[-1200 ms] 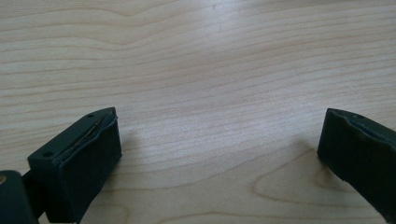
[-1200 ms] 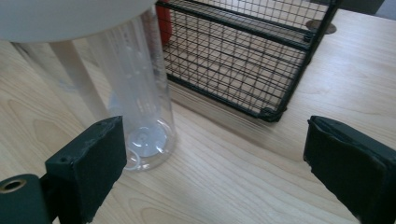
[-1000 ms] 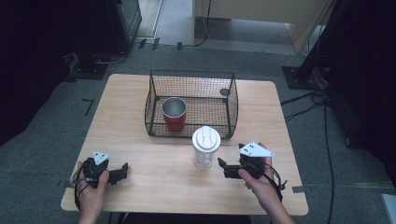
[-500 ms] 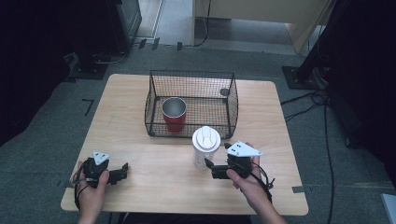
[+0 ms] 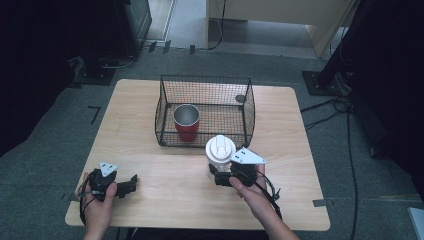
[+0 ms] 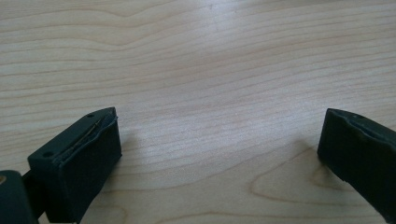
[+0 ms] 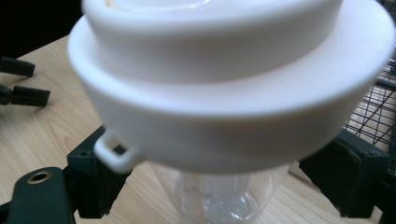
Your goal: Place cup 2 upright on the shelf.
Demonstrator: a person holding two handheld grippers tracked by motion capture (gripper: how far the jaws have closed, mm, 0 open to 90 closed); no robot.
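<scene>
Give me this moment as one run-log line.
right gripper: jaws open around clear bottle below white lid | left gripper: open, idle over table | red cup: upright in wire basket

High view: above near edge, facing forward-down over pale wooden tabletop (image 5: 165,195). Left gripper view: close on tabletop grain. Right gripper view: close on clear white-lidded bottle (image 7: 224,93), shared with high view.

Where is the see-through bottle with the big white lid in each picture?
High view: the bottle stands in front of the wire basket, at the right tongs.
Left gripper view: bare table wood between the left tongs.
Right gripper view: its white lid looms up close, between the open jaws.
Shared landmark: the wooden table.
</scene>
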